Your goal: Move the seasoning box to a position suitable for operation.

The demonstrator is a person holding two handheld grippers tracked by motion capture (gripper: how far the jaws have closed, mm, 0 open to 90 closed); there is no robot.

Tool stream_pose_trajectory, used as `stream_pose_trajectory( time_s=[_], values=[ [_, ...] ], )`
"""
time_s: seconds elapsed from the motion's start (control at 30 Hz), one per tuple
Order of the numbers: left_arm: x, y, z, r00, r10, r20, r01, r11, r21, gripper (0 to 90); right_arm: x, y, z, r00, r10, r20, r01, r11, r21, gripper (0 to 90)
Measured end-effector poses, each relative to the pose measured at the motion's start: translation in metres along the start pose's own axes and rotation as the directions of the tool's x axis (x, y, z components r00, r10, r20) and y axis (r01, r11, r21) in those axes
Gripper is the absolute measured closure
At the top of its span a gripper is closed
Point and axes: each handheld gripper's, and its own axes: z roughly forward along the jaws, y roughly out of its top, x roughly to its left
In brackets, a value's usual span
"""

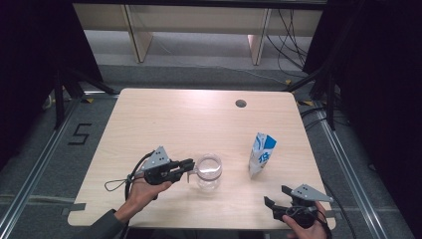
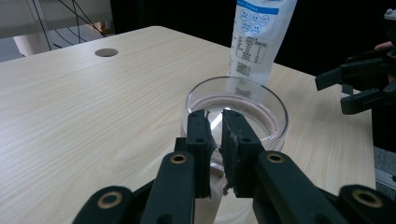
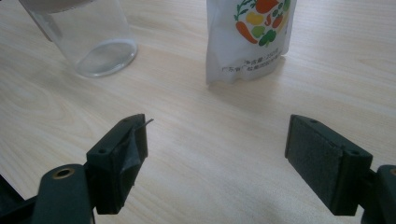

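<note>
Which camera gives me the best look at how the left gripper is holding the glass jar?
The left gripper view: the left gripper has its jaws shut on the near rim of the glass jar. The high view shows the jaws at the jar's left side, small. The right gripper view shows the jar's base and wall.

We read a black numeral "5" (image 1: pixel 79 134) marked on the grey floor left of the light wooden table. On the white and blue stand-up pouch (image 1: pixel 260 155), large blue characters show in the high view, too blurred to make out. In the right gripper view, its lower edge (image 3: pixel 250 58) carries small grey print that seems to include "250". A small QR code (image 2: pixel 243 68) sits on its back panel.
</note>
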Motion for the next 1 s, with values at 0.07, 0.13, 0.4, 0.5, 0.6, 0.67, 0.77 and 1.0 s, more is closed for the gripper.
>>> stream_pose_trajectory(
  time_s=[0.07, 0.13, 0.4, 0.5, 0.6, 0.67, 0.77, 1.0],
  values=[
    [0.0004, -0.0004, -0.0003, 1.0, 0.007, -0.003, -0.007, 1.0, 0.003, 80.8, 0.0002, 0.0002, -0.0001, 1.0, 0.004, -0.004, -0.004, 1.0, 0.001, 22.0],
    [0.0002, -0.0011, -0.0005, 1.0, -0.002, -0.007, 0.002, 1.0, 0.002, 80.9, 0.0004, 0.0005, 0.0005, 0.9999, 0.0, -0.011, 0.0, 1.0, -0.001, 22.0],
    [0.0008, -0.0039, -0.001, 1.0, 0.006, -0.008, -0.006, 0.9998, 0.016, 81.2, 0.0034, 0.0011, 0.001, 0.9998, 0.02, -0.005, -0.02, 1.0, 0.007, 22.3],
    [0.0017, -0.0045, -0.0009, 0.9999, 0.011, 0.004, -0.011, 0.9999, 0.008, 81.1, 0.002, 0.0015, 0.0025, 1.0, -0.003, -0.008, 0.003, 1.0, -0.007, 22.5],
    [0.0015, -0.005, -0.0008, 0.9999, 0.013, 0.004, -0.013, 0.9999, 0.005, 81.1, 0.0014, 0.002, 0.0019, 0.9999, -0.016, 0.001, 0.016, 1.0, -0.013, 22.7],
    [0.0013, -0.0055, -0.0008, 1.0, 0.005, 0.002, -0.005, 1.0, 0.002, 81.1, 0.0049, 0.0018, 0.0008, 0.9995, 0.029, -0.011, -0.029, 1.0, 0.008, 22.8],
    [0.0007, -0.0064, -0.0008, 1.0, -0.004, 0.002, 0.004, 1.0, -0.002, 81.1, 0.0053, 0.0019, 0.0011, 0.9996, 0.025, -0.013, -0.025, 1.0, 0.009, 23.0],
    [0.0009, -0.0065, -0.0012, 1.0, 0.003, 0.002, -0.003, 1.0, -0.003, 81.1, 0.0048, 0.0029, 0.0031, 0.9998, -0.006, -0.019, 0.006, 1.0, -0.008, 23.3]
  ],
)
